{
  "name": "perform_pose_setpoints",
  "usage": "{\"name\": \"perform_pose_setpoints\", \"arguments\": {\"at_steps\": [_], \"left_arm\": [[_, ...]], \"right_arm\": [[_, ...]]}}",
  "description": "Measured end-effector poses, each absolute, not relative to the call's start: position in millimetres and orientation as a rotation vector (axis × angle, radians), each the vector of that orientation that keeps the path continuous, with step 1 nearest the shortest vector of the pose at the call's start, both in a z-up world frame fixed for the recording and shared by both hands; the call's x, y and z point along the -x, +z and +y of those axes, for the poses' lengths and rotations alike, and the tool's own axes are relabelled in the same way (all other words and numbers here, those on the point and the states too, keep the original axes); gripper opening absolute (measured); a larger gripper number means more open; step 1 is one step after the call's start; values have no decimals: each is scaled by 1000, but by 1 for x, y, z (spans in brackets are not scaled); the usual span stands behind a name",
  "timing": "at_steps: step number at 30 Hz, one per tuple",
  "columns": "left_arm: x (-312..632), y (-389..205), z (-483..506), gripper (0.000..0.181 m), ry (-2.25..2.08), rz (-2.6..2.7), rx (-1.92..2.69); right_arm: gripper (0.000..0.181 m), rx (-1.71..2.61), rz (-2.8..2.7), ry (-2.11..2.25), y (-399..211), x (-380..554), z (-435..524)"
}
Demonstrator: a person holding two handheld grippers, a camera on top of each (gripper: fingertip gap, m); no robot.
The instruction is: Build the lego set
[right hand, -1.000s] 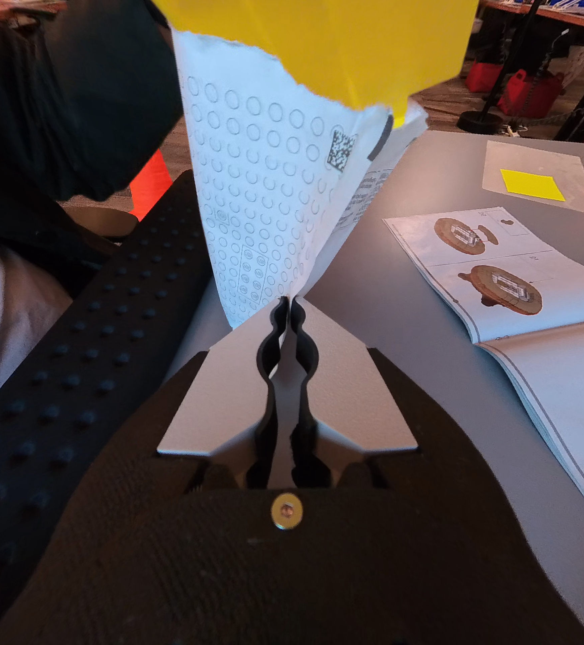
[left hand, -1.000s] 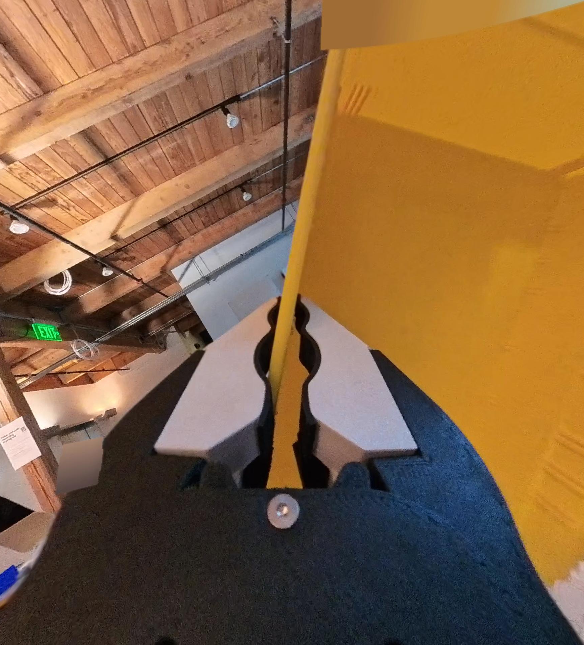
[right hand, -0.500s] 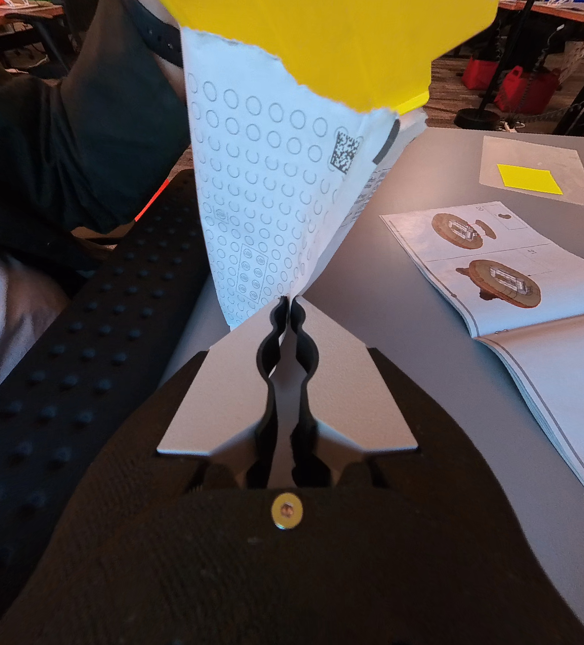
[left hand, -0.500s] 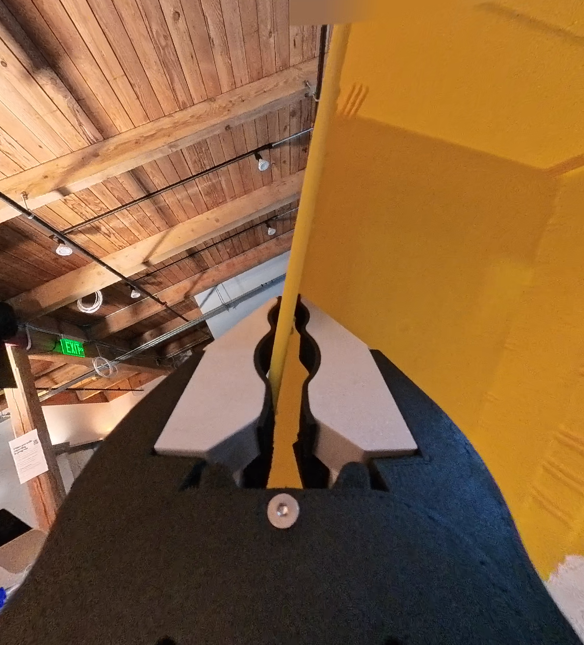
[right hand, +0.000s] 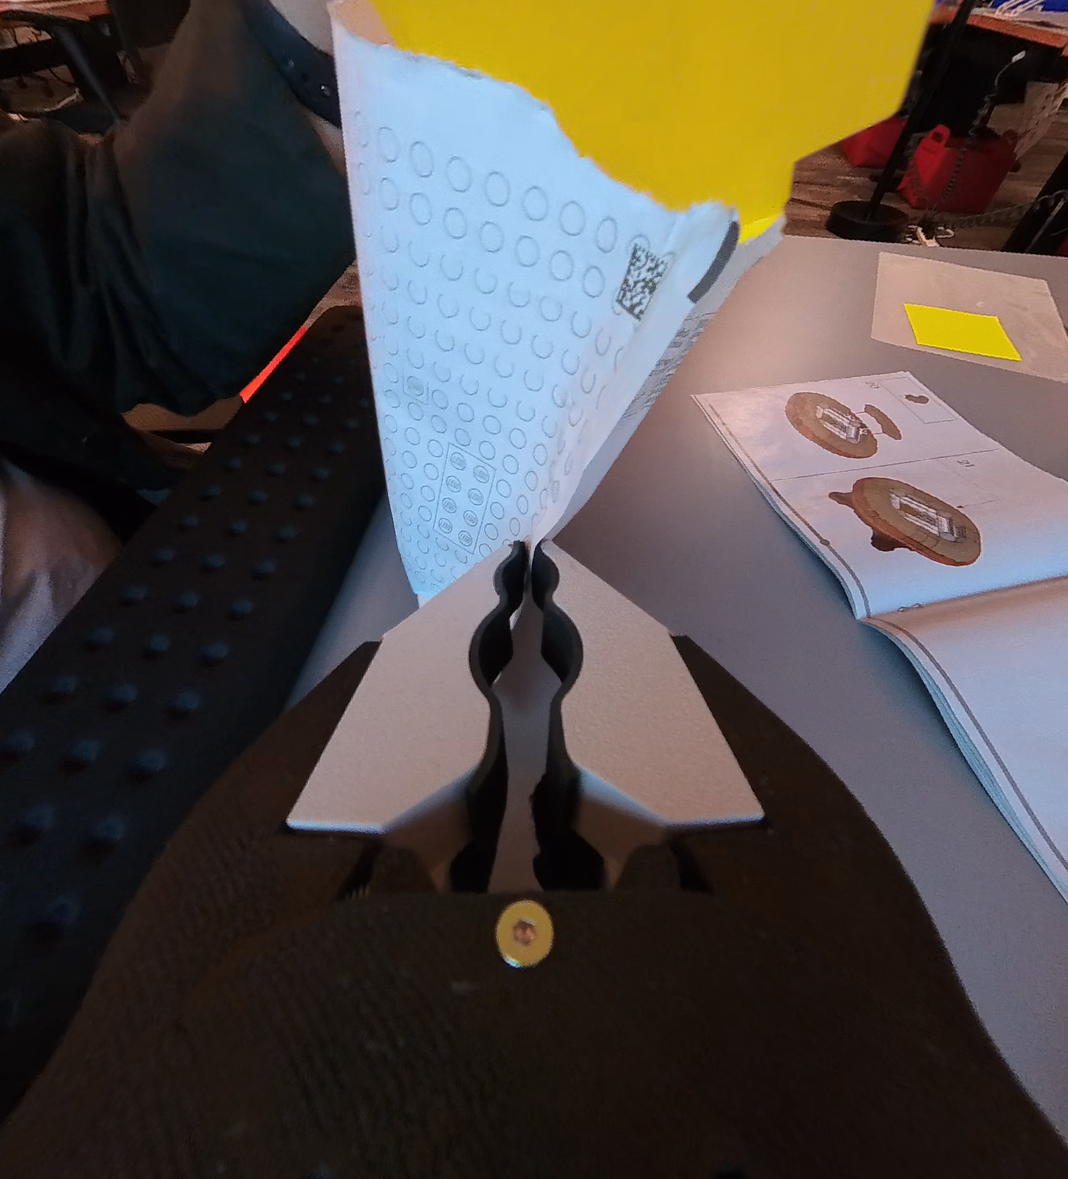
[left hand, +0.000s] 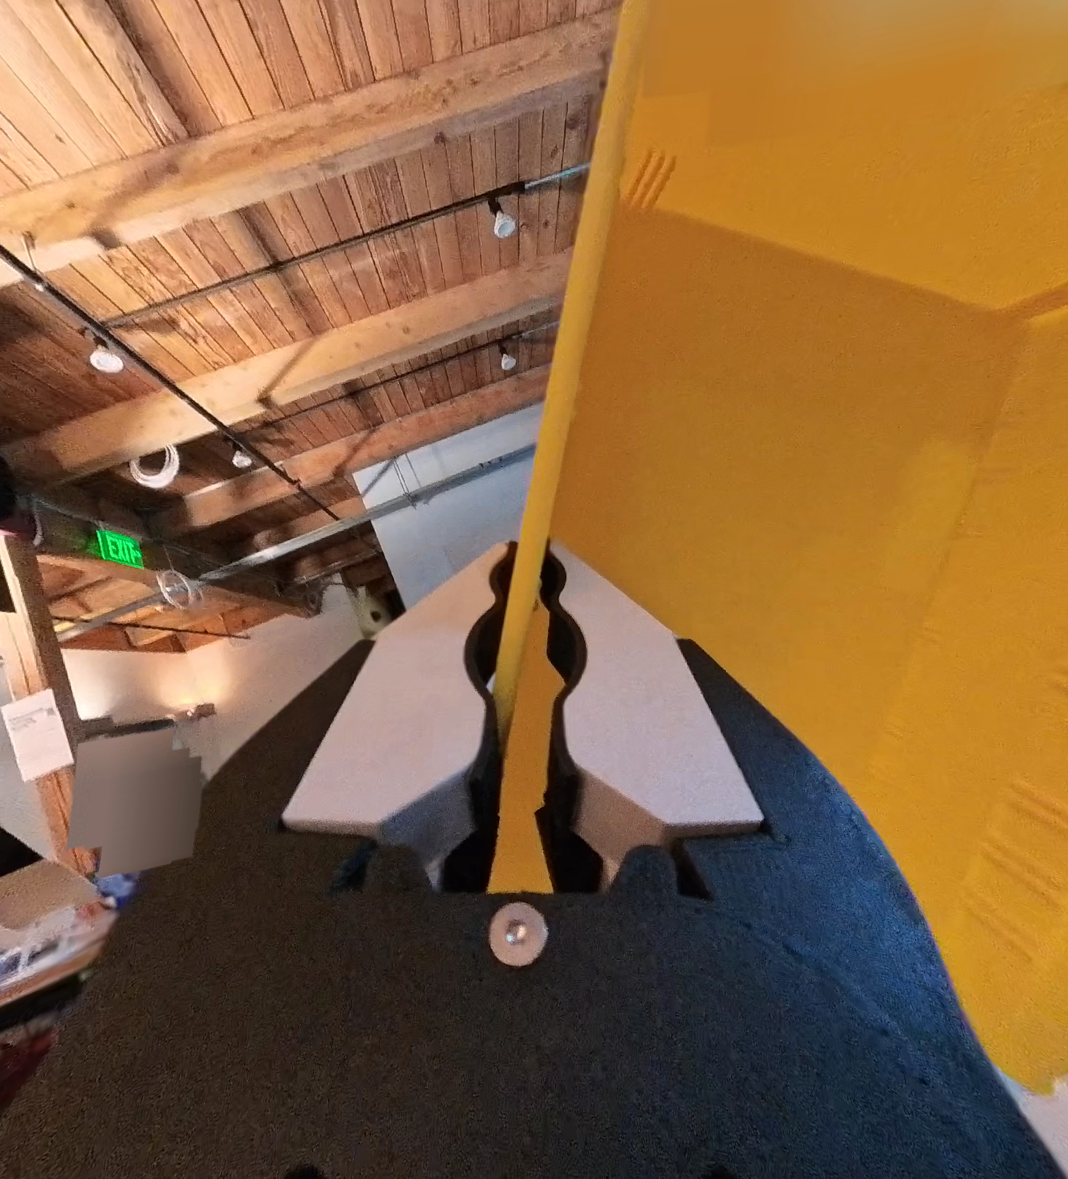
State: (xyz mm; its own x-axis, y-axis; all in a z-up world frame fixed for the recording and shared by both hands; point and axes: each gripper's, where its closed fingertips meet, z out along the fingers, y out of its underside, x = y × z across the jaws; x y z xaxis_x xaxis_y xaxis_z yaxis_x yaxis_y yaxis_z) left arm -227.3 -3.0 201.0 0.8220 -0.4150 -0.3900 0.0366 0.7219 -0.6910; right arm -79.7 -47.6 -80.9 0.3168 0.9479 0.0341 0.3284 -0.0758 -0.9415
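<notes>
Tilted lower now, both grippers pinch yellow-and-white paper bag [right hand: 518,332], torn-edged.

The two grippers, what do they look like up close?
The left gripper and right gripper match: a rough black textured body, two pale grey wedge-shaped fingers lined with wavy black pads, and one round metal screw centred below them. No cables or sleeves show.

The paper bag [right hand: 505,332] looks matt, its white part embossed with small rings and its torn edge ragged; its yellow part [left hand: 837,510] is smooth with faint creases. Beside the bag, the grey table [right hand: 710,638] is smooth and matt, and the instruction booklet [right hand: 939,523] is slightly glossy paper. The left gripper [left hand: 526,568] has grainy black foam-like casing, pale matt fingers [left hand: 403,721] and a shiny metal screw [left hand: 517,935]. Overhead, the ceiling [left hand: 263,191] is rough wood.
</notes>
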Motion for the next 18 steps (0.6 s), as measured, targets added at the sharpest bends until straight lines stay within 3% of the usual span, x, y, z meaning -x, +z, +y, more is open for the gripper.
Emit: {"name": "perform_pose_setpoints", "arguments": {"at_steps": [12, 18], "left_arm": [[290, 203, 123, 4, -366, 372, 1315], [351, 203, 122, 4, -93, 277, 1243]], "right_arm": [[0, 1609, -1198, 787, -80, 80, -49], [0, 1611, -1203, 781, -81, 80, -49]]}}
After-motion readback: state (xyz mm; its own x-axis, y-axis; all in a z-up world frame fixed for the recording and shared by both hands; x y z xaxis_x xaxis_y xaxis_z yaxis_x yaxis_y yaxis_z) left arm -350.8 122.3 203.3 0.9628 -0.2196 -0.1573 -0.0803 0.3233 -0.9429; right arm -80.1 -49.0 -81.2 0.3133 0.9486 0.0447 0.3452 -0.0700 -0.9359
